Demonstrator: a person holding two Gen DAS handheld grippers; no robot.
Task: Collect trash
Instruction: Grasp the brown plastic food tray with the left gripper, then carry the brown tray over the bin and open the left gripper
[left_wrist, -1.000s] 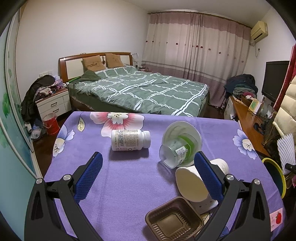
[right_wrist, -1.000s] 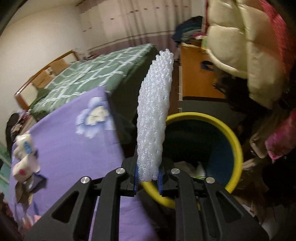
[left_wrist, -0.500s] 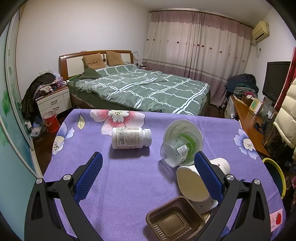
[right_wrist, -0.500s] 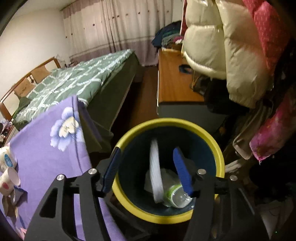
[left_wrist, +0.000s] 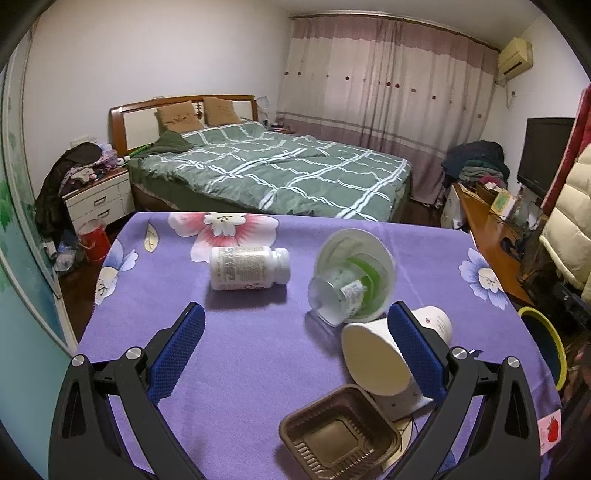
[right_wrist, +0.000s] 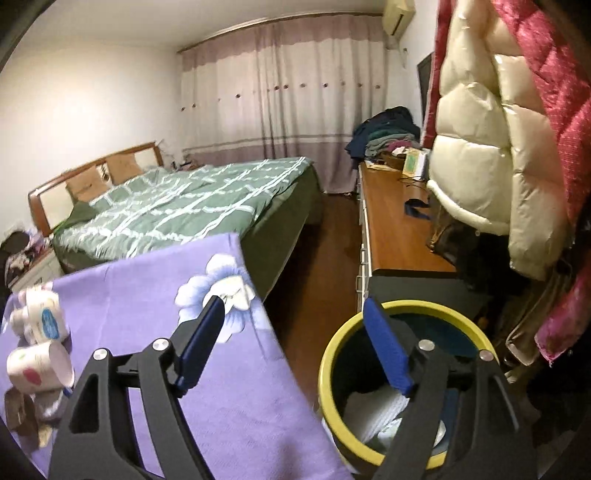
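Observation:
On the purple flowered tablecloth (left_wrist: 240, 354) lie a white pill bottle (left_wrist: 248, 268) on its side, a clear plastic cup with a green lid (left_wrist: 351, 283), two tipped white paper cups (left_wrist: 380, 362) and a brown plastic tray (left_wrist: 340, 432). My left gripper (left_wrist: 291, 347) is open and empty above the table's near side. My right gripper (right_wrist: 295, 343) is open and empty above the gap between the table's edge and the yellow-rimmed bin (right_wrist: 332, 369). White bubble wrap (right_wrist: 380, 410) lies inside the bin. The bin's rim also shows in the left wrist view (left_wrist: 554, 343).
A bed with a green checked cover (left_wrist: 273, 170) stands beyond the table. A wooden desk (right_wrist: 395, 229) and hanging puffy coats (right_wrist: 480, 147) are right of the bin. Paper cups (right_wrist: 37, 343) show at the table's left in the right wrist view.
My right gripper opened and let the bubble wrap drop into the bin, then rose and tilted up toward the room. My left gripper stayed nearly still.

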